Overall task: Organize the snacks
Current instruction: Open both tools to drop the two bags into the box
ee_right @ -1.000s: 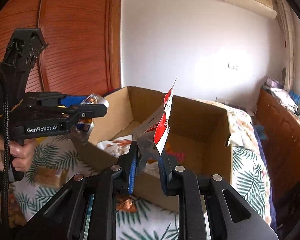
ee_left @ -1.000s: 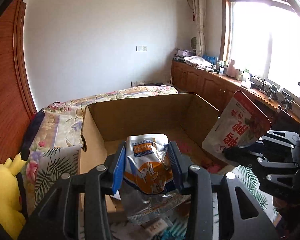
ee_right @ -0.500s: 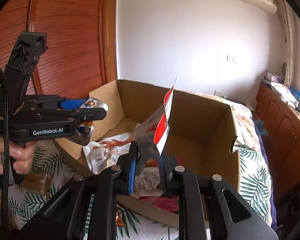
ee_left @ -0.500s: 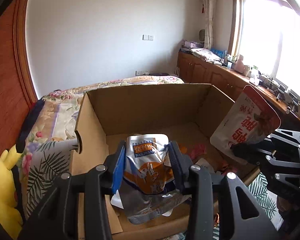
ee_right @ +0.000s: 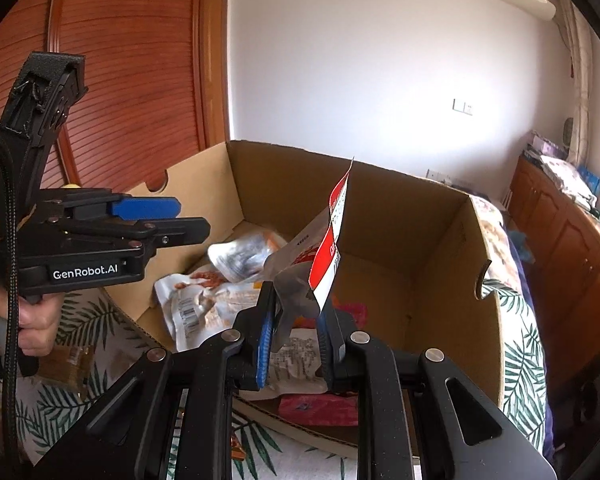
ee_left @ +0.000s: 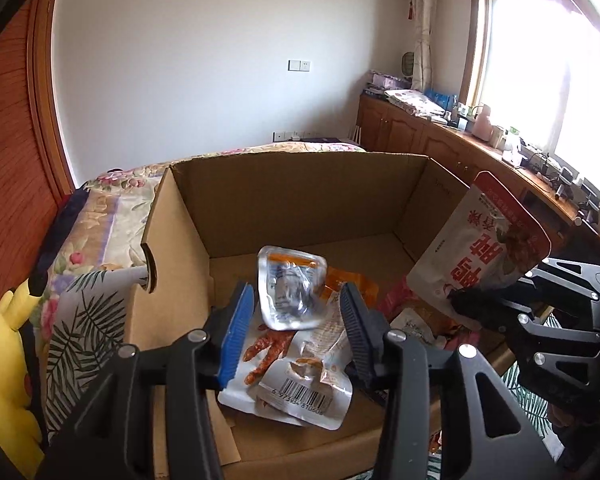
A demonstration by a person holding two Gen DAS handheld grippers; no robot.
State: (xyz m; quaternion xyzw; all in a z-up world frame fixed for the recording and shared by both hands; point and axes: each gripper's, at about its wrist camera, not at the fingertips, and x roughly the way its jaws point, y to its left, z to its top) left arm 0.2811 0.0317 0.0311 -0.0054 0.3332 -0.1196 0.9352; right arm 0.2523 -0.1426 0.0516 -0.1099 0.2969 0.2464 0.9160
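Left gripper point(ee_left: 296, 320) just opened — silver pouch point(ee_left: 292, 286) released.

pouch print point(ee_left: 482, 258): too blurred to read
plush toy point(ee_left: 4, 364): cut by left edge
lowest packets point(ee_right: 320, 404): mostly covered

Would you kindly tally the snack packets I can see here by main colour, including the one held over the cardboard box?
Silver: 1, the silver packet
White: 2, the chicken-feet packet and the grey-printed packet
Orange: 1, the orange packet
Pink: 2, the far pink packet and the near pink packet
Red-and-white: 1, the held pouch
Total: 7 visible; overlaps may hide more.
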